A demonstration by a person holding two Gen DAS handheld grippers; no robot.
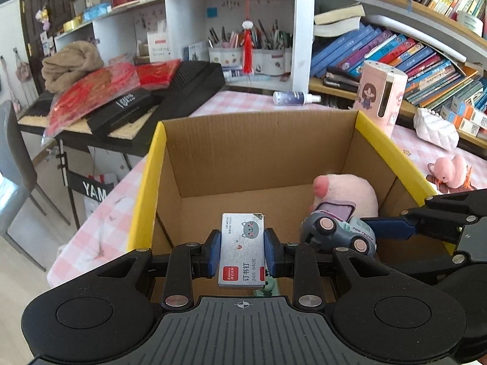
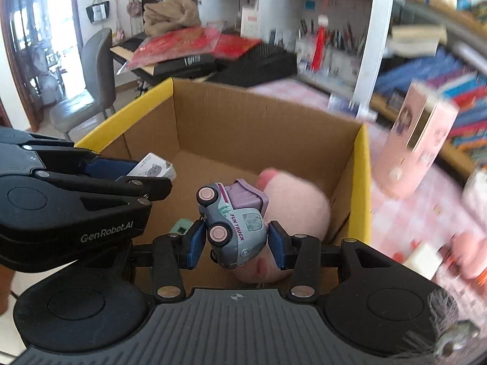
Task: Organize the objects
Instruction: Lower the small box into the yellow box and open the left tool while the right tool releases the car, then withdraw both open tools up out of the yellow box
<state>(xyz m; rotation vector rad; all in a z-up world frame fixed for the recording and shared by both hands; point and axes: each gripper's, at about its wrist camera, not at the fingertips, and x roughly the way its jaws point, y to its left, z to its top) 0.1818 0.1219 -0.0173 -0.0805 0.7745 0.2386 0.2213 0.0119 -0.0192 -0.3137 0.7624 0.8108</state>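
Cardboard box (image 1: pixel 258 158), open-topped with yellow edges, stands on the pink-checked tabletop (image 1: pixel 97 213); all places below are given against it. My left tool (image 1: pixel 242 251) hangs over its near side, blue pads clenched on the two long sides of a small staple box (image 1: pixel 242 252) with a grey cat face printed on it; the staple box is above the box floor, not resting on it. My right tool (image 2: pixel 234 238) is also over the opening, just right of the left one, gripping a grey-and-lilac toy truck (image 2: pixel 234 228) marked FUN TRUCK, held tilted with its pink wheels turned toward the left tool. Under the truck, in the near right corner of the box, lies a pink plush toy (image 2: pixel 298 210) on the floor. A small green item (image 2: pixel 181 226) shows on the box floor near its near wall; too little of it visible to identify. Outside the box, beyond its right wall: a pink cylindrical holder (image 1: pixel 382 94) with a cartoon girl, upright on the tabletop, and a small pink plush duck (image 1: pixel 450 172) nearer me. Behind the far wall, a spray bottle (image 1: pixel 293 97) lies on its side. Right-wrist view is motion-blurred on that side.
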